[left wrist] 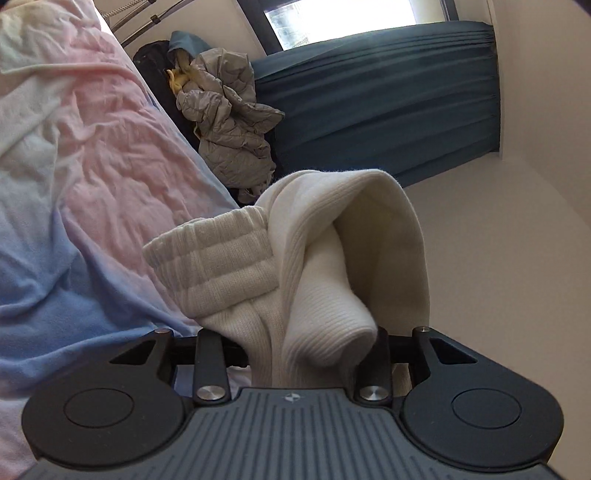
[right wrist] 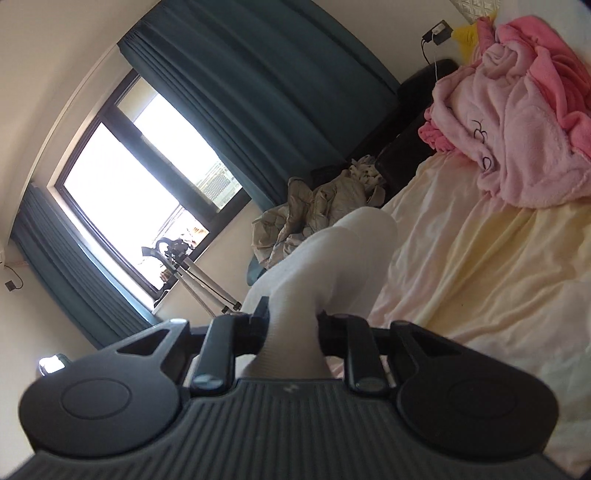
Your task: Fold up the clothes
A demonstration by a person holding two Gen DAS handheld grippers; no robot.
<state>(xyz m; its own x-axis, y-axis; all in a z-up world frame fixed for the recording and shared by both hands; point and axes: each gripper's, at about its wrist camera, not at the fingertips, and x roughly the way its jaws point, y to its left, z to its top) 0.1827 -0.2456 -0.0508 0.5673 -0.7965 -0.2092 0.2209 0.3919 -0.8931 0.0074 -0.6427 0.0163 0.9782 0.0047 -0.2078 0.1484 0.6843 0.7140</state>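
In my left view, the bed sheet [left wrist: 92, 177] fills the left side, wrinkled, white and pink at the far end and running to blue nearer me. Beyond its far edge a grey quilted jacket [left wrist: 229, 140] lies heaped on dark things, with a scrap of yellow cloth beside it. To the right of that hangs a teal curtain [left wrist: 388, 103] under a bright window [left wrist: 343, 18], and a plain pale wall takes the right side.

My left claw [left wrist: 306, 343] is clamped on a white ribbed sock [left wrist: 314, 258]. The fabric is bunched between the jaws and stands up in front of me, its folded cuff jutting left over the sheet and a rounded fold arching right. The sock is off the bed, held in the air.

In my right view, the window [right wrist: 129, 184] sits at the left with teal curtains [right wrist: 240, 92] on both sides, and a metal stand [right wrist: 199, 277] below it. The grey jacket [right wrist: 314, 206] lies in the middle distance. To the right the sheet [right wrist: 480, 266] shows cream and pale pink, with a fluffy pink garment [right wrist: 517, 129] piled at the far right.

My right claw [right wrist: 291, 332] pinches a smooth white sock [right wrist: 332, 266] that rises from between the jaws toward the jacket. Whether it is the same piece my left claw holds, I cannot tell.
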